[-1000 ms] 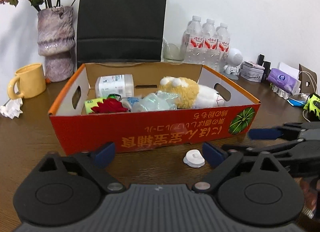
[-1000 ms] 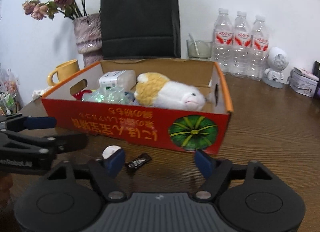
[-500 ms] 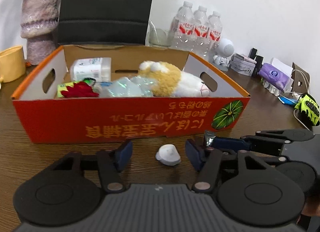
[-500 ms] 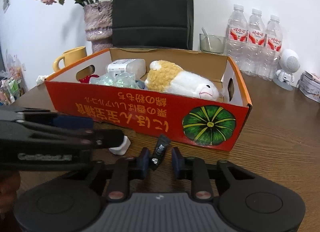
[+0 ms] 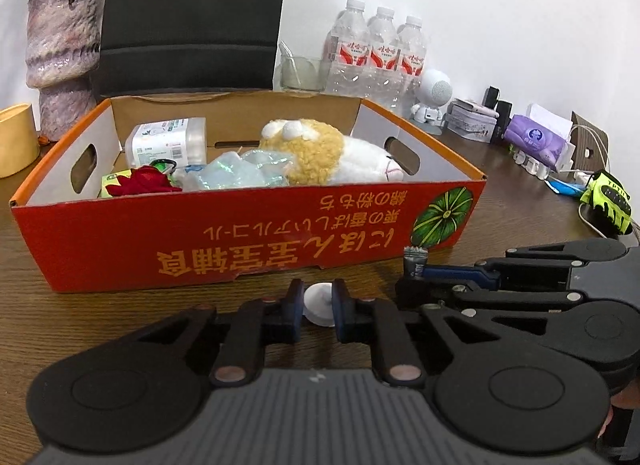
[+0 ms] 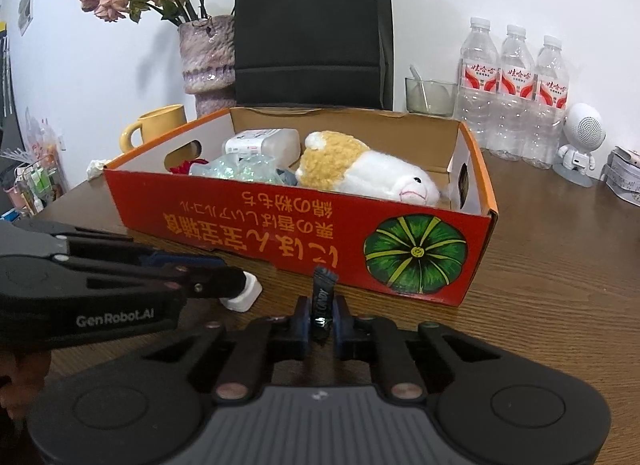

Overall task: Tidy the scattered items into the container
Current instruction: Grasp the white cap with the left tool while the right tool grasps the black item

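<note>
The red cardboard box (image 5: 120, 241) stands on the wooden table and holds a plush toy (image 5: 320, 153), a white bottle (image 5: 168, 141), crumpled clear wrap and a red flower. Just in front of it my left gripper (image 5: 318, 315) is closing on a small white plastic piece (image 5: 318, 303), its pads pressing both sides. To its right, my right gripper (image 6: 321, 319) is closing tight on a black candy sachet (image 6: 323, 289) that stands up between the pads. The left gripper (image 6: 240, 281) with the white piece (image 6: 245, 293) also shows at the left of the right wrist view.
Behind the box (image 6: 240, 221) stand a black paper bag (image 6: 312, 33), a vase with dried flowers (image 6: 206, 57), a yellow mug (image 6: 160, 125), a glass (image 6: 430, 95) and three water bottles (image 6: 516, 93). A small white robot figure (image 5: 434, 99), a purple tissue pack (image 5: 536, 141) and a neon glove (image 5: 608, 201) lie at the right.
Both grippers have closed: the left onto the white piece, the right onto the black sachet, which now stands upright between its pads. The left gripper has come closer to the box.
</note>
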`<state>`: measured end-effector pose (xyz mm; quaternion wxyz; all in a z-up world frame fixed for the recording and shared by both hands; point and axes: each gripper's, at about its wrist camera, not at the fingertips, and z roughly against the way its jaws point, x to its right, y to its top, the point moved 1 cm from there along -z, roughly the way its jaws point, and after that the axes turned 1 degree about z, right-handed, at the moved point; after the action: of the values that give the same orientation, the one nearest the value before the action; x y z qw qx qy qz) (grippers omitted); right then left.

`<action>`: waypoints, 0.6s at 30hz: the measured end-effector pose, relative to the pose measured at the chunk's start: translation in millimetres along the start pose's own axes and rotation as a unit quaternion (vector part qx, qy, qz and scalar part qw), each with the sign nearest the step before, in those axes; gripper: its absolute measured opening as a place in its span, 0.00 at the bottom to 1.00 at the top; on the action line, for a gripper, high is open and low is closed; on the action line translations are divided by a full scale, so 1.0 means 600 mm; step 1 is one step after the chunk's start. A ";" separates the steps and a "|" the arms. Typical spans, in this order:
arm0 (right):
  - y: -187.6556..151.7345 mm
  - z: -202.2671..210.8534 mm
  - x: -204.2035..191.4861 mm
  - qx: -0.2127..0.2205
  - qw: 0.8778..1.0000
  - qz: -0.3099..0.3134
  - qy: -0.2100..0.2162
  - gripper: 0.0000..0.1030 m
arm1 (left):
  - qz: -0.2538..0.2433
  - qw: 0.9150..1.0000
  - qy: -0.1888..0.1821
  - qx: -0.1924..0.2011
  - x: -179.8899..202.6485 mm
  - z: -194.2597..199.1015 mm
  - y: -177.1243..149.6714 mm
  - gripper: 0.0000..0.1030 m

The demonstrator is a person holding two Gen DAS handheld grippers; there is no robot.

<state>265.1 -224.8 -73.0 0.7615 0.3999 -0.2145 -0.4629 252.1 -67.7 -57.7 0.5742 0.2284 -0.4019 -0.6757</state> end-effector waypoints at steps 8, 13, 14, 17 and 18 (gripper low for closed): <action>-0.007 0.008 0.011 0.000 1.000 -0.009 -0.004 0.10 | -0.005 1.000 -0.001 0.000 0.005 0.001 -0.001 0.15; -0.006 0.014 0.009 0.006 1.000 -0.009 -0.002 0.10 | -0.005 1.000 -0.010 0.013 0.004 0.022 -0.001 0.14; -0.005 0.017 0.008 0.009 1.000 -0.009 -0.001 0.10 | -0.004 1.000 -0.013 0.017 0.003 0.030 -0.001 0.14; 0.001 0.030 0.004 0.020 1.000 -0.009 0.006 0.10 | 0.000 0.999 -0.014 0.034 -0.003 0.056 0.004 0.14; 0.004 0.035 0.001 0.026 1.000 -0.008 0.009 0.10 | 0.001 0.999 -0.013 0.043 -0.006 0.066 0.007 0.14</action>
<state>252.0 -233.4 -58.4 0.7493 0.4252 -0.2165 -0.4592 225.0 -53.4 -32.0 0.5593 0.2434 -0.4383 -0.6601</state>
